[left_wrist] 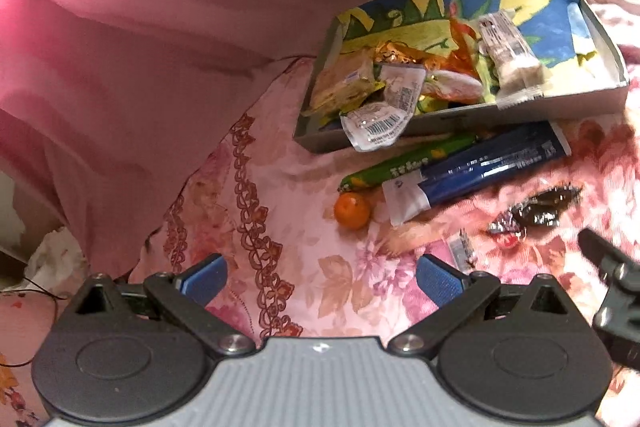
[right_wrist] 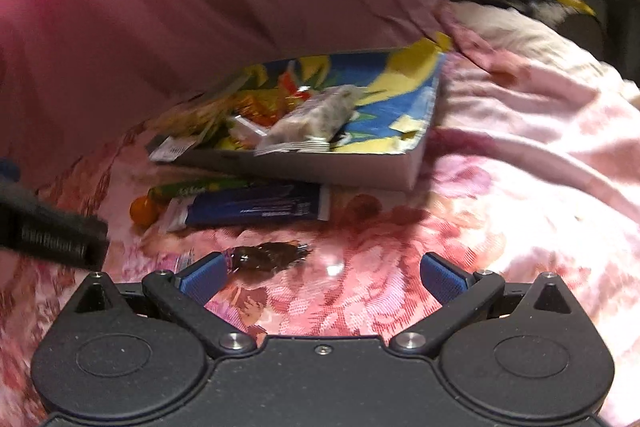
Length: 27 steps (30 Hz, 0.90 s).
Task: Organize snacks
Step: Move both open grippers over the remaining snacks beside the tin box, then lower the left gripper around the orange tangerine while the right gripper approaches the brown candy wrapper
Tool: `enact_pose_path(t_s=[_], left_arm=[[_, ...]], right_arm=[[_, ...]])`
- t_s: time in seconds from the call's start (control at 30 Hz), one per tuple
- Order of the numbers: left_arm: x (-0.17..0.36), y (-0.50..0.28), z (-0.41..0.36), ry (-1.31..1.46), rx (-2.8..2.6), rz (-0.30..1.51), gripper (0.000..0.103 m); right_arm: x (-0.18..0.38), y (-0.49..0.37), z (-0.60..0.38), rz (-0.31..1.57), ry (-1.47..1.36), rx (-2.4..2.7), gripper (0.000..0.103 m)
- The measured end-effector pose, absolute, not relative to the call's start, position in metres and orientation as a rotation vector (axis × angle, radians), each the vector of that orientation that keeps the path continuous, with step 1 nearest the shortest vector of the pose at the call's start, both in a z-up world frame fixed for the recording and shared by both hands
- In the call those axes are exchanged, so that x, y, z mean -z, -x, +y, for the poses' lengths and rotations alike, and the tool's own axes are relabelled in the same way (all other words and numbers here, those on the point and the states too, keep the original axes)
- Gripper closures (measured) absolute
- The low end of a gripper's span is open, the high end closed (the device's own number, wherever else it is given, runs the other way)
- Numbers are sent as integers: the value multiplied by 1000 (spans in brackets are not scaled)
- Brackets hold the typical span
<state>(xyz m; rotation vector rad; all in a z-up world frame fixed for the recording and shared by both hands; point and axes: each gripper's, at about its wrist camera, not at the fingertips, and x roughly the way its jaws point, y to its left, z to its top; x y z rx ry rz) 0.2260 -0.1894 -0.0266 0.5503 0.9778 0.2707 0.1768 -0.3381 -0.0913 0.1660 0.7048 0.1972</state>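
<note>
Snacks half gathered into the box [left_wrist: 520, 107]: both the left gripper [left_wrist: 322, 281] and right gripper [right_wrist: 322, 279] gape wide and empty, the right seemingly nearing the dark wrapped candy [right_wrist: 266, 257], which needs centring before closing.

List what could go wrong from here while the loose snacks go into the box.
1. The clear barcoded wrapper already overhangs the grey cardboard box wall; more snacks may push it out.
2. The small round orange could roll on the soft floral bedspread.
3. The crinkly dark foil candy lies flat; the open right tool may pinch fabric.
</note>
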Motion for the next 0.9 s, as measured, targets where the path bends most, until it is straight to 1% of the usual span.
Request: enact_pose_path(t_s=[0.23,0.37,0.5,0.67,0.9], left_arm=[[22,-223,-166,-488,-200,936,0],[18,-217,-148,-481,-146,894,0],[17,-216,-129,-443,-85,861,0],[29,-222,-110,-395,5,847,0],[65,-244,-82,-372,149,846,0]], right_arm=[[87,-180,-330,653,-148,-274,1],[82,-178,-317,618,-66,-339,1],[85,-182,-307,628,-29,-393,1],[89,-186,-297,647,16,-410,1],[99,-191,-284,704,58,-391,1]])
